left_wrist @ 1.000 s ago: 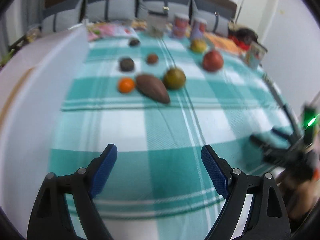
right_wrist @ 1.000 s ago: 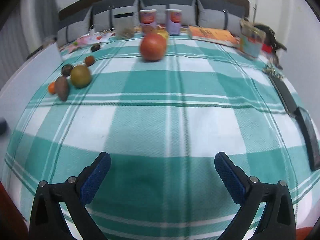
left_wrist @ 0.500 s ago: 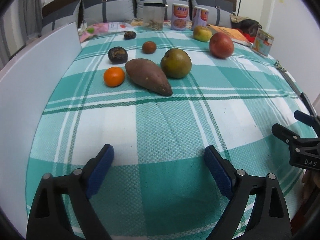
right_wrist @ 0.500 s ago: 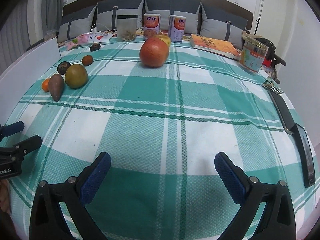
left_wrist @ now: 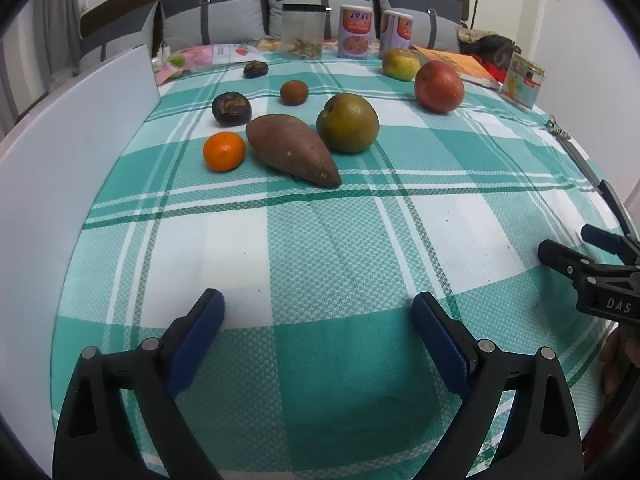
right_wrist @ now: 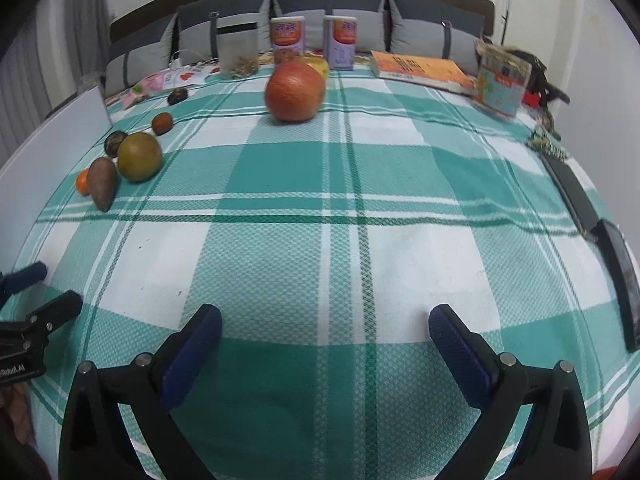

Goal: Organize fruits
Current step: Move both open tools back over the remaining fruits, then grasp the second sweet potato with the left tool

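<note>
Sweet potato lengthwise, tapered tip apparently toward left gripper.

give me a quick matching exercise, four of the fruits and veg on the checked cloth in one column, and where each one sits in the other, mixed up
Things:
1. orange
2. sweet potato
3. red apple
4. green pear

Places:
A. far right, next to the yellow fruit
B. nearest the white board
C. between the orange and the green pear
D. right of the sweet potato, touching or almost touching it

Pairs: 1-B, 2-C, 3-A, 4-D
</note>
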